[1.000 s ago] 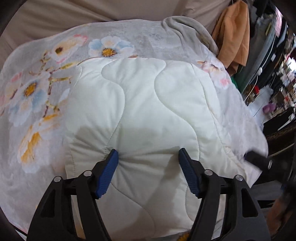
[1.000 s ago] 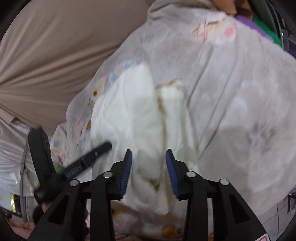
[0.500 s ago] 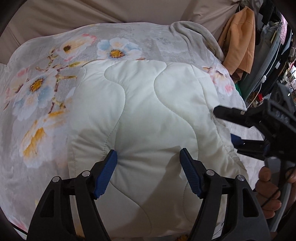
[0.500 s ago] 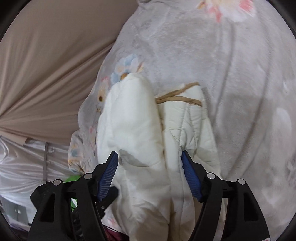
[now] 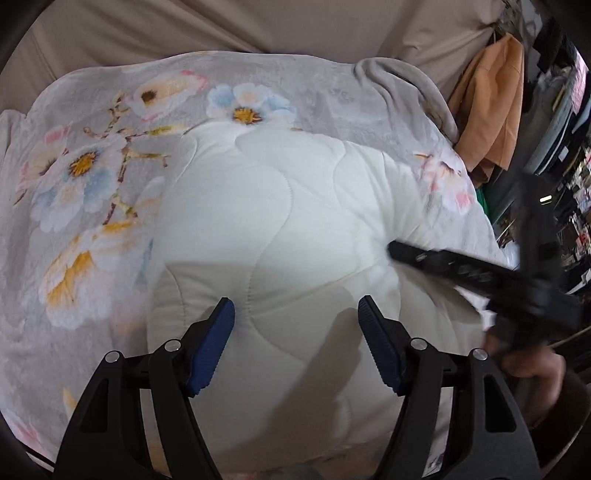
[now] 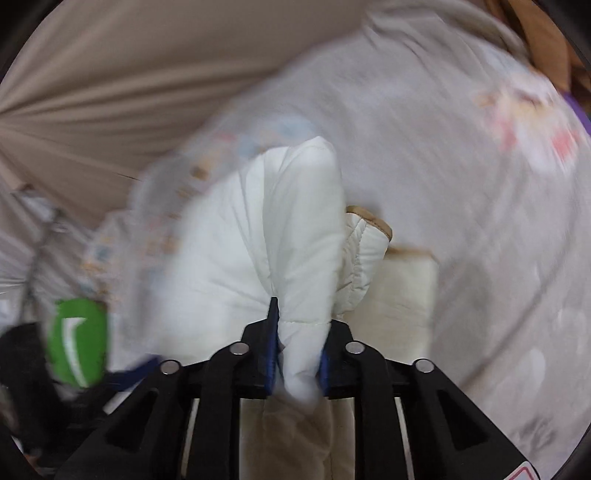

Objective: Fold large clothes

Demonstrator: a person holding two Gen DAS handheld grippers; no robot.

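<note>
A white quilted garment lies folded on a grey floral blanket. My left gripper hovers low over its near part, jaws wide apart, with the blue pads astride a quilted seam and nothing pinched. In the right wrist view my right gripper is closing on a thick fold of the garment, and the pads squeeze the bunched fabric. A tan-trimmed edge shows beside that fold. From the left wrist view the right gripper reaches in at the garment's right edge, blurred.
The blanket covers a raised surface backed by a beige cloth. An orange garment hangs at the far right before cluttered racks. A person's hand holds the right gripper. A green object shows low on the left.
My right gripper swung in, opened wide astride the garment's edge, then closed on a fold of it. The left gripper stayed in place, still open.
</note>
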